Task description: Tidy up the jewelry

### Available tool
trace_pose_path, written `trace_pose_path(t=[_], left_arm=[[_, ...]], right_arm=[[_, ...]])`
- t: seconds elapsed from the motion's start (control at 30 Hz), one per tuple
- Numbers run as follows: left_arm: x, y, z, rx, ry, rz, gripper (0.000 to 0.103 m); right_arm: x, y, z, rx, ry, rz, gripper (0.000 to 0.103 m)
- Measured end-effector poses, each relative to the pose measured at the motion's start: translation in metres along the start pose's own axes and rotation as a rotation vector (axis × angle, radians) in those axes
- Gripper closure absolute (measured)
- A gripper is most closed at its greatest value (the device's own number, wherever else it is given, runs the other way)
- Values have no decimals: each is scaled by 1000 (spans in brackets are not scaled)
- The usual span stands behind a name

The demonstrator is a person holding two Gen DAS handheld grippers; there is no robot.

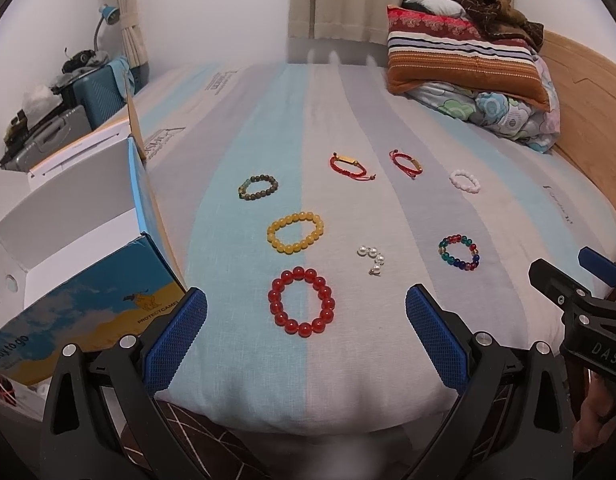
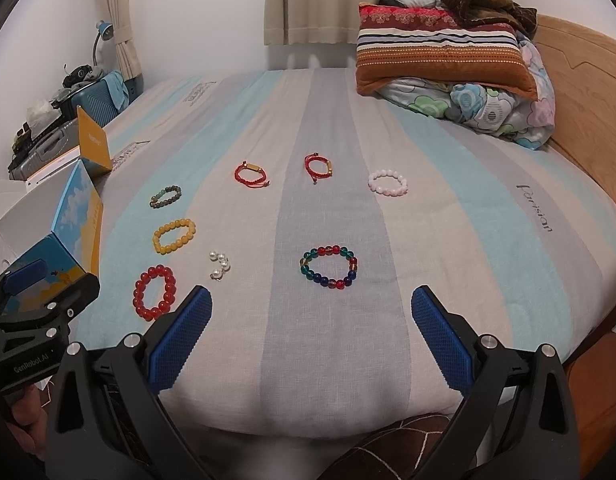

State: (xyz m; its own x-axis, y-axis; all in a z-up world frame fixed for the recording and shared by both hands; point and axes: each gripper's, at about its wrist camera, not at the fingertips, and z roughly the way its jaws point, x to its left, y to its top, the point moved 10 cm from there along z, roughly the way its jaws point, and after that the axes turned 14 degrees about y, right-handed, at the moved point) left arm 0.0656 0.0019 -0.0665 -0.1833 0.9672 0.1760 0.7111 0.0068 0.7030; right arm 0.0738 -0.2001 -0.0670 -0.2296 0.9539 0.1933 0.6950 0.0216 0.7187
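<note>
Several bracelets lie spread on the striped bed sheet [image 1: 348, 380]. Nearest my left gripper [image 1: 307, 300] is a red bead bracelet [image 1: 301, 306], lying between its open fingers. Beyond it lie a yellow bead bracelet [image 1: 295, 233], a dark green one [image 1: 258, 187], white pearls [image 1: 371, 259], two red cord bracelets [image 1: 350, 165] [image 1: 406, 163], a white bead bracelet [image 1: 465, 181] and a multicolour one [image 1: 459, 252]. My right gripper [image 2: 311, 302] stands open just short of the multicolour bracelet [image 2: 328, 267]. An open blue and yellow box [image 1: 80, 248] sits at the left.
A striped pillow [image 1: 460, 56] on a floral quilt [image 1: 500, 116] is piled at the far right by the wooden headboard [image 1: 588, 92]. Suitcases [image 1: 92, 96] and a blue lamp [image 1: 106, 20] stand left of the bed. The bed's near edge drops to a patterned floor [image 1: 212, 440].
</note>
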Motion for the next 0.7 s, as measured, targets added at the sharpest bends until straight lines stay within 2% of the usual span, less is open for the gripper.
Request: trace_pose_path(t=[0.7], left_arm=[[0,-3,3,10,-9,-4,6]], right_arm=[[-2,4,-5,-9,0,4,7]])
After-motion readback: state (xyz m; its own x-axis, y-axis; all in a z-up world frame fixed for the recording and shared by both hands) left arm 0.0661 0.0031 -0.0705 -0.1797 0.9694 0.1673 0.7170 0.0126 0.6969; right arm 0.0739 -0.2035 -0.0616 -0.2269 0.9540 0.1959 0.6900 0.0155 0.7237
